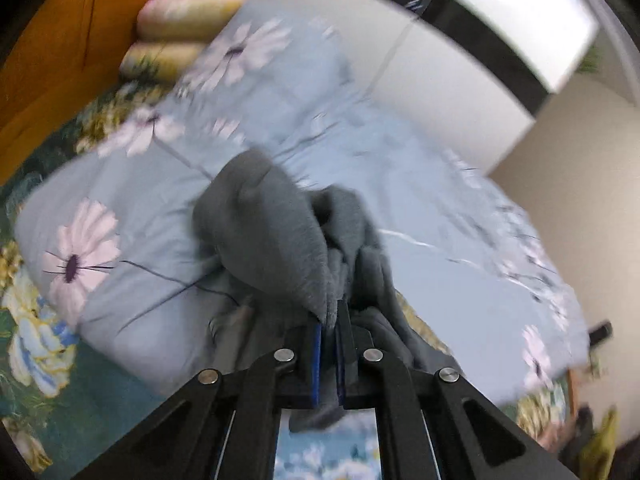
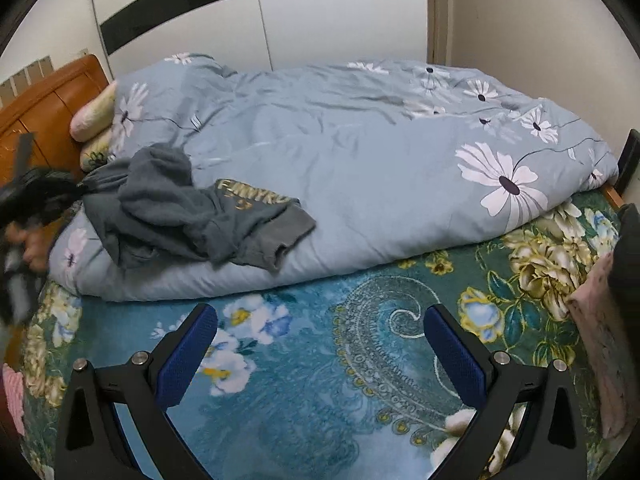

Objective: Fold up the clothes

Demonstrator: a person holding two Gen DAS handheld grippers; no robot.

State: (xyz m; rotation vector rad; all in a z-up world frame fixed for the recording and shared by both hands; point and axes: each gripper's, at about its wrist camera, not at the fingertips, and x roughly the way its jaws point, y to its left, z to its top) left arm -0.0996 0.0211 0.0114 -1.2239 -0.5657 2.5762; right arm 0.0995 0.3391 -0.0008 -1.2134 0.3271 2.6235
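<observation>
A grey sweatshirt (image 2: 192, 216) with gold lettering lies crumpled on the light blue flowered duvet (image 2: 360, 168), toward the headboard end. My left gripper (image 1: 329, 326) is shut on a fold of the grey sweatshirt (image 1: 276, 236), which bunches up in front of its blue pads. In the right wrist view the left gripper (image 2: 24, 200) shows blurred at the far left, at the garment's end. My right gripper (image 2: 320, 340) is open and empty, low over the teal flowered bedsheet (image 2: 320, 360), apart from the garment.
Two rolled pillows (image 1: 176, 40) lie against the orange wooden headboard (image 2: 44, 104). A white wardrobe with a black band (image 2: 280, 8) stands behind the bed. A pink speckled cloth (image 2: 600, 340) lies at the right edge.
</observation>
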